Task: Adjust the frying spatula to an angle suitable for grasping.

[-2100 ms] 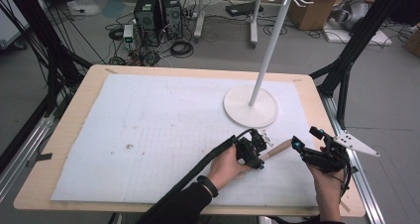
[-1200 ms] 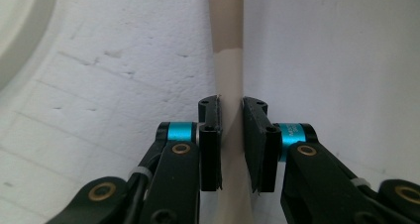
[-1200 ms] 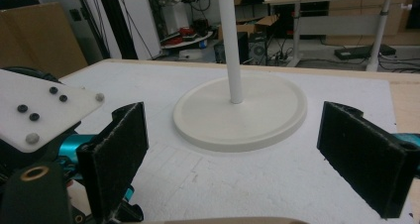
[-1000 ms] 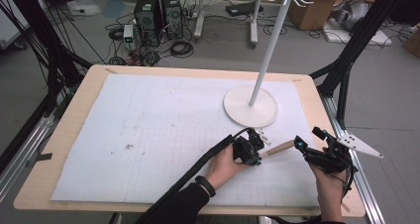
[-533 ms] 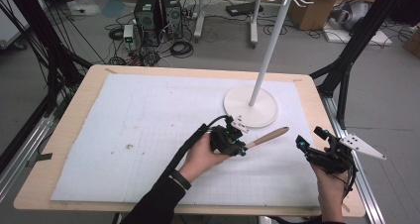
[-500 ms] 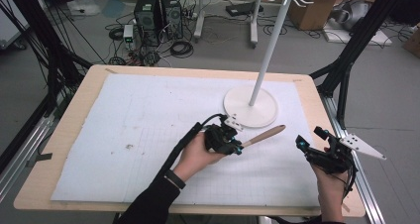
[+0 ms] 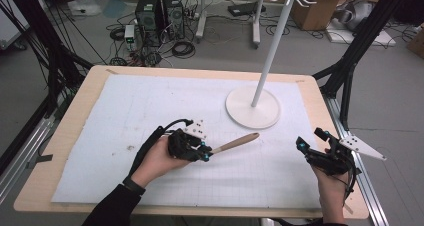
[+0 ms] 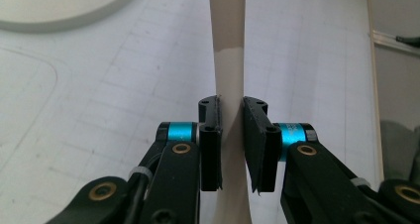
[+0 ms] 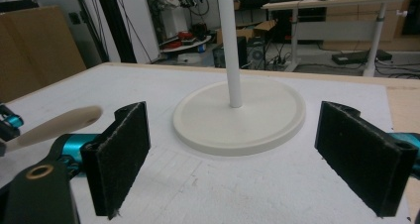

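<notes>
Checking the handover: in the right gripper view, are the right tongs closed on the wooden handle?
No: the right tongs stand wide open with nothing between their pads, and the pale wooden handle lies off to their left.

The wooden handle [image 7: 235,143] looks smooth and matt, the white mat [image 7: 150,106] faintly gridded, the table [image 7: 90,78] pale wood.

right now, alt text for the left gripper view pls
The left gripper is shut on a pale wooden stick, its black fingers clamping both sides. Beneath lies a white gridded mat, with a round white stand base at upper left.
</notes>
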`<state>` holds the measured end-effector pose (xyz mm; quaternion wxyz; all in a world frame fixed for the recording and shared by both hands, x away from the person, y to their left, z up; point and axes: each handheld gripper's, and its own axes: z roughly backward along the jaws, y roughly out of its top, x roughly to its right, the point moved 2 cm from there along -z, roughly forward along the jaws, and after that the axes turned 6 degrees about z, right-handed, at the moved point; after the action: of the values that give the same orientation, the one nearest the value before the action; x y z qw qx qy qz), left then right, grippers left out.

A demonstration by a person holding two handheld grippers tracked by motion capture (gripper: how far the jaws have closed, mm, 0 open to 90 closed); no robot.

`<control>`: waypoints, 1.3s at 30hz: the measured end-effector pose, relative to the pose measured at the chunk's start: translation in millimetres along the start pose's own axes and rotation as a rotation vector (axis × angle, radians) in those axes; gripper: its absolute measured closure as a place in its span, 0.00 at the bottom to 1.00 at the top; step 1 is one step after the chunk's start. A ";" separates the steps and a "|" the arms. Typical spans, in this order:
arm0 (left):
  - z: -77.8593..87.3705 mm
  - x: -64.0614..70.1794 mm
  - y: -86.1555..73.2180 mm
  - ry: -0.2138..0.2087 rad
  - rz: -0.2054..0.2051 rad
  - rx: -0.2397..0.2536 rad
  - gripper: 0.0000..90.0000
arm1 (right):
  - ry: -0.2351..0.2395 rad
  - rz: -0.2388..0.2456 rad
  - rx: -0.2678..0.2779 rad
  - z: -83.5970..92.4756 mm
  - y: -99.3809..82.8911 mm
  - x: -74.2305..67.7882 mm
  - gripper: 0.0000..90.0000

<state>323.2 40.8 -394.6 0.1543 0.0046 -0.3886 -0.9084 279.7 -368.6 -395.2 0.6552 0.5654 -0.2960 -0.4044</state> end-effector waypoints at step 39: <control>-10.1 4.9 -38.1 -0.010 -0.064 -0.015 0.49 | 0.015 0.010 -0.036 -10.7 -4.2 -8.0 0.14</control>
<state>309.3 57.1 -428.0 0.1232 0.0116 -0.3822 -0.9158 284.0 -356.5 -400.8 0.6694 0.5551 -0.2863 -0.4022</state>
